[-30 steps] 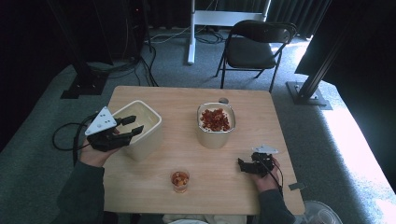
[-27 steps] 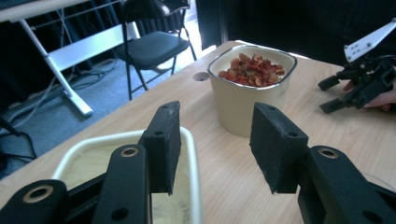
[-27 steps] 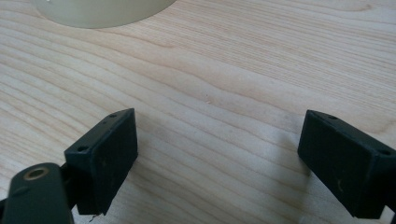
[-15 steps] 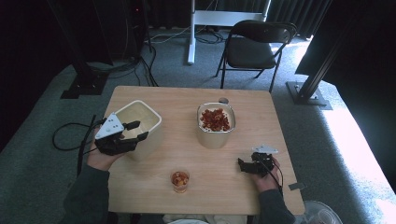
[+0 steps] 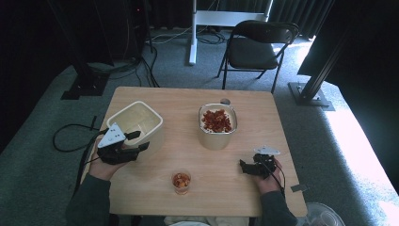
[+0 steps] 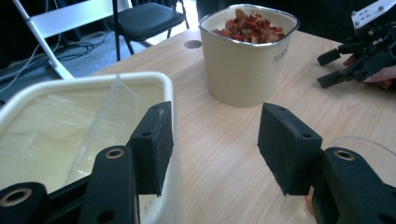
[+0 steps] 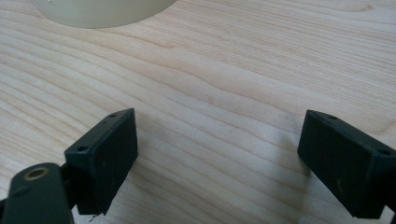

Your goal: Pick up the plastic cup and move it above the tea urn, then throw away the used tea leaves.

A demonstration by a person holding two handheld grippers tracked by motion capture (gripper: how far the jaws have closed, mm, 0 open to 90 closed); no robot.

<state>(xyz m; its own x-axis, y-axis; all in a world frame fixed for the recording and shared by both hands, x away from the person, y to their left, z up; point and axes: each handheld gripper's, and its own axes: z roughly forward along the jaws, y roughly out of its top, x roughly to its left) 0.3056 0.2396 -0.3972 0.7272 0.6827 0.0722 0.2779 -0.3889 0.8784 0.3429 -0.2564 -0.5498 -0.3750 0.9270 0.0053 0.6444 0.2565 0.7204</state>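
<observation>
**Left gripper opening beside the empty tub**

At the left of the high view, the left gripper [image 5: 134, 143] sits low against the near wall of the empty cream tub [image 5: 136, 117]. Its fingers [image 6: 152, 144] have just been opening and now stand moderately wide, one at the tub's rim, nothing pressed between them; this looks like a release after setting the tub down. A clear film liner [image 6: 100, 121] lies inside it.

At the lower right, the right gripper [image 5: 247, 166] rests on the counter [image 5: 221, 188], fingers wide and empty, likely parked while waiting.

Count: two tubs, the second tub [image 5: 217, 126] filled with reddish chopped food at centre; one small cup [image 5: 181, 182] of the same food near the bottom edge; two grippers.
</observation>
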